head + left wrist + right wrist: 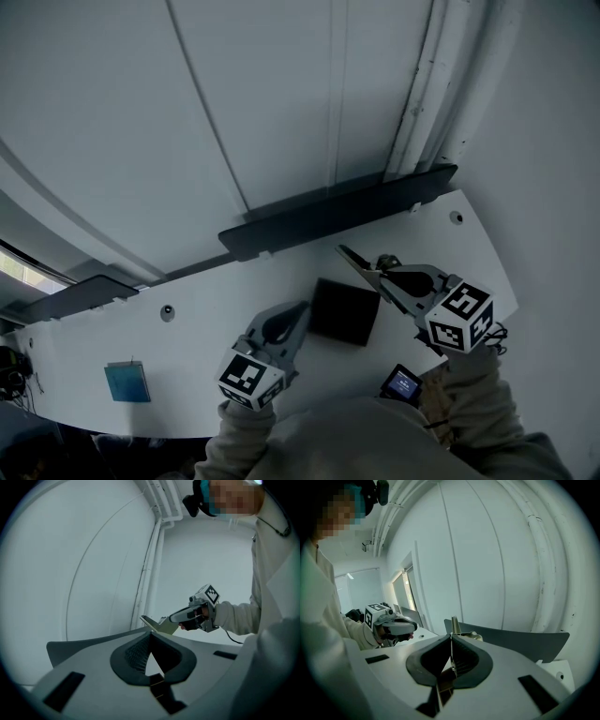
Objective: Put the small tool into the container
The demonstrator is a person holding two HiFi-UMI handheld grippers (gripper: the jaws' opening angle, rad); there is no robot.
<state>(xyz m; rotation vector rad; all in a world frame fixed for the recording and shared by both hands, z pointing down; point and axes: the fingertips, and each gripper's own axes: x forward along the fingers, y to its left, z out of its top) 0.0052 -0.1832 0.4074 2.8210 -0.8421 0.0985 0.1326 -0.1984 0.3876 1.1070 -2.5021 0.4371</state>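
The container is a black square box point(345, 311) on the white table point(206, 319). My right gripper point(382, 274) hovers off its far right corner, shut on the small tool point(359, 262), a thin flat metal piece that sticks out toward the wall. In the right gripper view the tool point(454, 624) stands up past the closed right gripper point(451, 638). My left gripper point(302, 309) sits just left of the box, shut with nothing in it. In the left gripper view the left gripper point(150, 635) has its tips together, and the tool point(157, 624) shows beyond them.
A blue flat object point(127, 382) lies at the table's left. A small device with a lit screen point(403, 382) is by the person's body. A dark rail point(337, 211) runs along the wall behind the table. The person's sleeves fill the near edge.
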